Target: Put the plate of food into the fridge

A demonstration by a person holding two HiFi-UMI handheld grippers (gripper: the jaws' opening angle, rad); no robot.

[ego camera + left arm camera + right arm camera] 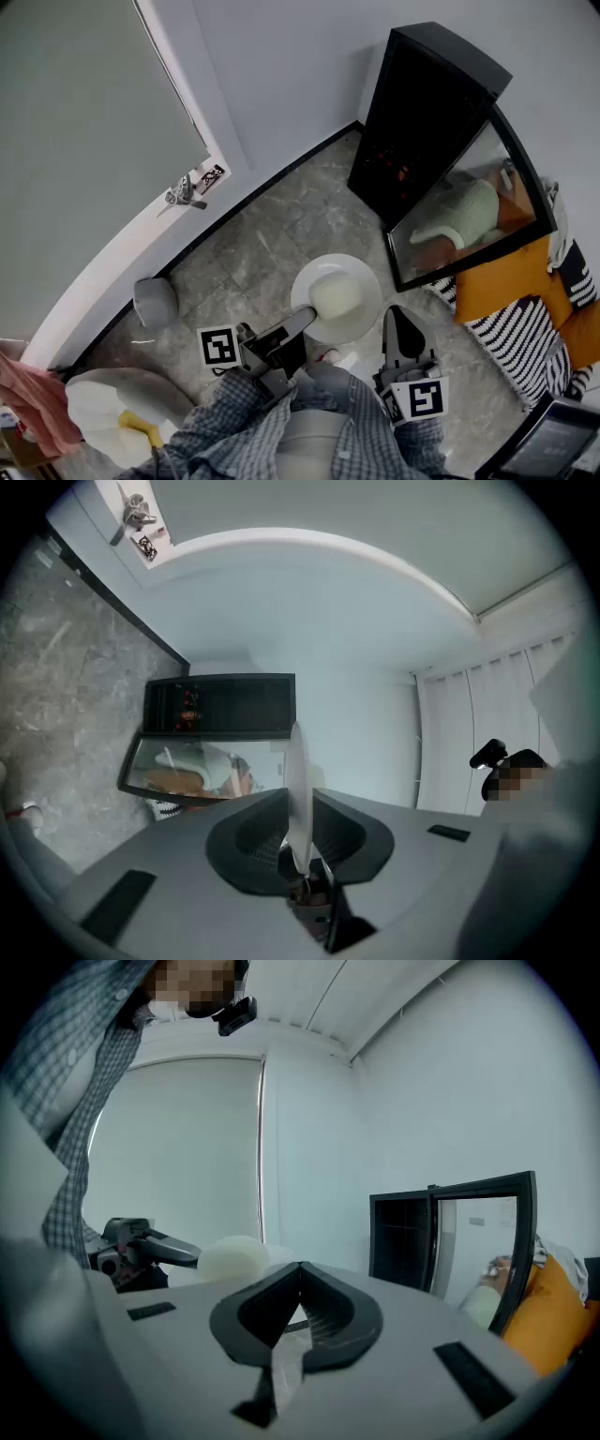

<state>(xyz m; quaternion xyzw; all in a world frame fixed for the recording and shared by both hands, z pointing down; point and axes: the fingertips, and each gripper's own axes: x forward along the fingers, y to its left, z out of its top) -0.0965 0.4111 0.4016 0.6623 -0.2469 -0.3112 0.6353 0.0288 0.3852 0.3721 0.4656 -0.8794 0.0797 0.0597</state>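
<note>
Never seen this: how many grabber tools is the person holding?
2. The left gripper grips the plate by its rim; the right gripper sits just right of it, jaws together.

The head view looks steeply down at the floor (262, 234); gripper views ride close behind left tongs (298, 846) and right tongs (300, 1274). All share the fridge (412, 112).

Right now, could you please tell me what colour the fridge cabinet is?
The fridge is black; the head view shows it best.
</note>
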